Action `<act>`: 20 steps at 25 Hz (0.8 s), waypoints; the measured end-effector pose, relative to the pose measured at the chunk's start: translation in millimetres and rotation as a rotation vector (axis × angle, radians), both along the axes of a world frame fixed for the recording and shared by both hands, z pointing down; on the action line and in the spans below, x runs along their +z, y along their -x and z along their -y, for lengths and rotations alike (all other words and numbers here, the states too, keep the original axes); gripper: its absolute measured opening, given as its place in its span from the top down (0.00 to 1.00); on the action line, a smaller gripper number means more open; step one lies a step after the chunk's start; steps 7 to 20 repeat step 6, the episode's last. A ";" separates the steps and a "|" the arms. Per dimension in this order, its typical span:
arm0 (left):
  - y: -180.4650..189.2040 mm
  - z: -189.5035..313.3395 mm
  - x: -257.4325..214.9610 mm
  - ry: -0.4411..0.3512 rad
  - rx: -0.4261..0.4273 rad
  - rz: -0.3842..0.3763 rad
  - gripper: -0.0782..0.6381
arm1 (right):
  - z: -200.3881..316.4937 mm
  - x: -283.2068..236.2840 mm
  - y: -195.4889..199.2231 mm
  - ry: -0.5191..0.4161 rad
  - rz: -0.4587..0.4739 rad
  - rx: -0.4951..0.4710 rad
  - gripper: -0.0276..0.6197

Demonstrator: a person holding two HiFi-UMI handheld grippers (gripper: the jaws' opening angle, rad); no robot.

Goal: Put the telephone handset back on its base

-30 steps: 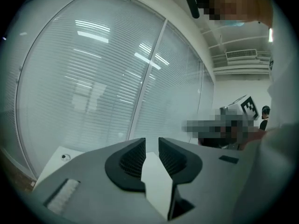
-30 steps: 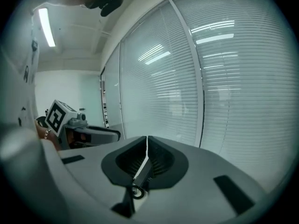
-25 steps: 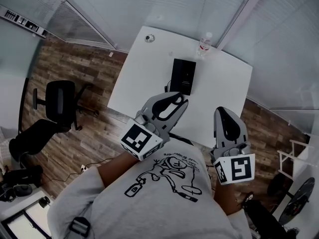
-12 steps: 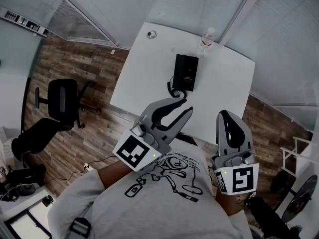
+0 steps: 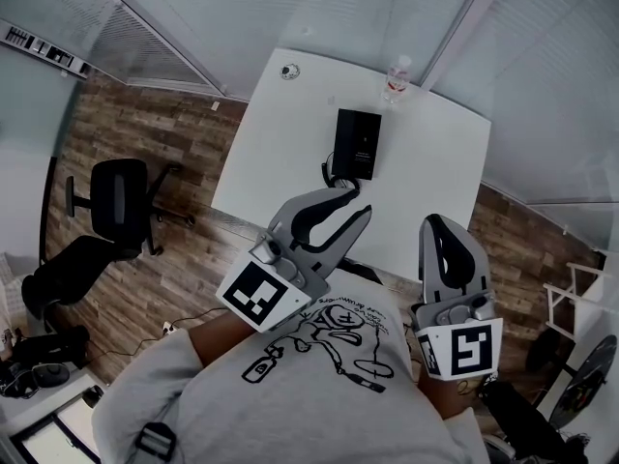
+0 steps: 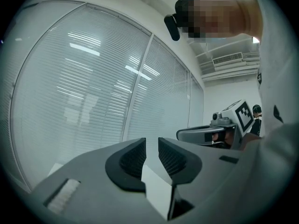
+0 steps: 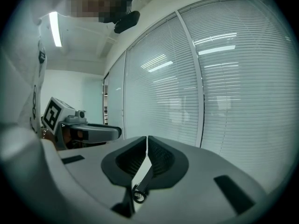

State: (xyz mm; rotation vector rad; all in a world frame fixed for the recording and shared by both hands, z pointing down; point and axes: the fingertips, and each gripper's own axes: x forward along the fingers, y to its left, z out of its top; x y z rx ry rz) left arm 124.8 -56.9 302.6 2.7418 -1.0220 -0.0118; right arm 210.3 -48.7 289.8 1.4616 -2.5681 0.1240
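Table [image 5: 271, 153] bare left and right of phone [image 5: 358, 141]; open approach from near edge. Cord [image 5: 334, 173] loops at phone's near-left corner. Bottle [image 5: 397, 78] upright just beyond phone (only tall obstacle). Small disc [image 5: 289, 72] at far-left corner. Blinds [image 5: 319, 8] close behind far edge. Chair [image 5: 116, 196] well left, apart.

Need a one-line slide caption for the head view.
Head view: left gripper open, right gripper shut, both empty, near a white table bearing a black telephone and water bottle.

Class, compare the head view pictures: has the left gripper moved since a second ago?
Yes. Judged against the telephone on the table, the left gripper has drawn back toward the picture's lower left, nearer the person.
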 end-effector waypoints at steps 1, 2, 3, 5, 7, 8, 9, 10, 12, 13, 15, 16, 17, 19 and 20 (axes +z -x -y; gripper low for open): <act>-0.9 0.7 1.3 0.002 0.002 0.001 0.78 | 0.9 1.1 -0.8 0.002 0.001 0.002 0.95; -1.8 1.7 2.8 0.004 0.004 0.000 0.78 | 1.8 2.3 -1.6 0.003 0.002 0.004 0.95; -2.7 2.9 4.3 0.007 0.005 0.000 0.78 | 2.5 3.4 -2.3 0.005 0.003 0.006 0.95; -4.8 5.0 7.2 0.014 0.008 -0.004 0.78 | 3.4 5.3 -3.5 0.008 0.005 0.010 0.95; -5.8 6.0 8.5 0.017 0.010 -0.006 0.78 | 3.8 6.2 -4.0 0.008 0.007 0.012 0.95; -5.8 6.0 8.5 0.017 0.010 -0.006 0.78 | 3.8 6.2 -4.0 0.008 0.007 0.012 0.95; -5.8 6.0 8.5 0.017 0.010 -0.006 0.78 | 3.8 6.2 -4.0 0.008 0.007 0.012 0.95; -5.8 6.0 8.5 0.017 0.010 -0.006 0.78 | 3.8 6.2 -4.0 0.008 0.007 0.012 0.95; -5.8 6.0 8.5 0.017 0.010 -0.006 0.78 | 3.8 6.2 -4.0 0.008 0.007 0.012 0.95; -5.8 6.0 8.5 0.017 0.010 -0.006 0.78 | 3.8 6.2 -4.0 0.008 0.007 0.012 0.95; -5.8 6.0 8.5 0.017 0.010 -0.006 0.78 | 3.8 6.2 -4.0 0.008 0.007 0.012 0.95; -5.8 6.0 8.5 0.017 0.010 -0.006 0.78 | 3.8 6.2 -4.0 0.008 0.007 0.012 0.95; -5.8 6.0 8.5 0.017 0.010 -0.006 0.78 | 3.8 6.2 -4.0 0.008 0.007 0.012 0.95; -5.8 6.0 8.5 0.017 0.010 -0.006 0.78 | 3.8 6.2 -4.0 0.008 0.007 0.012 0.95; -5.8 6.0 8.5 0.017 0.010 -0.006 0.78 | 3.8 6.2 -4.0 0.008 0.007 0.012 0.95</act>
